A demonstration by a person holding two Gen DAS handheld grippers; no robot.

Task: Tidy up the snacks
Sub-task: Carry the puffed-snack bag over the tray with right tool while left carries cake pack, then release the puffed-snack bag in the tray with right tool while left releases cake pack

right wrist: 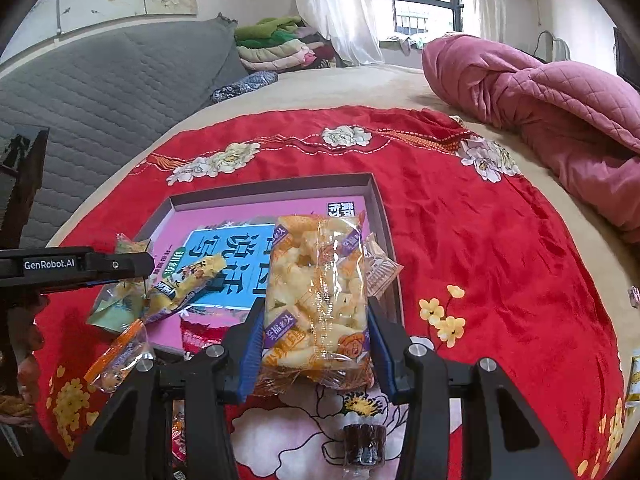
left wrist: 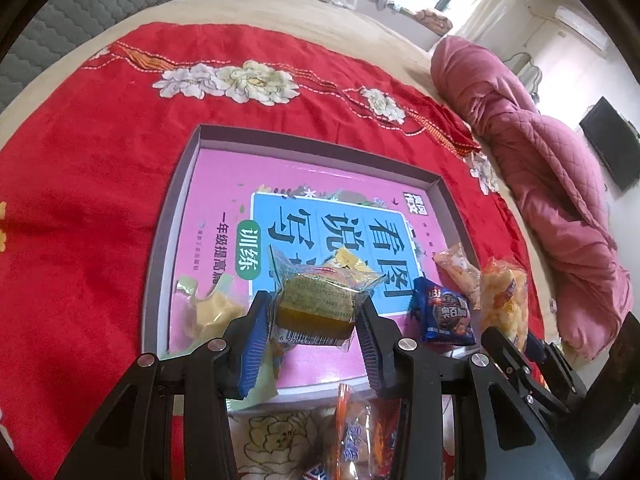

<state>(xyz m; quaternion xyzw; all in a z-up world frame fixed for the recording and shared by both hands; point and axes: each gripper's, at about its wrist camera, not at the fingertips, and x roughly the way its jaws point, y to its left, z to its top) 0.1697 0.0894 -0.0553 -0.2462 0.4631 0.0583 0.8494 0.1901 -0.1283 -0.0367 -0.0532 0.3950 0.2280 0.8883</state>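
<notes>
Above the grey shallow cardboard box (left wrist: 176, 208), our left gripper (left wrist: 316, 316) clamps a green wrapped cake (left wrist: 320, 300) and our right gripper (right wrist: 316, 344) a clear puffed-snack bag (right wrist: 316, 292) for sorting inside.

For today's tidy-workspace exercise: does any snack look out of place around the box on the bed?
Yes. A dark jelly cup and an orange packet lie on the red cloth, outside the grey box where other snacks sit. One peach packet straddles the box's edge. Nothing looks spilled or torn.
</notes>
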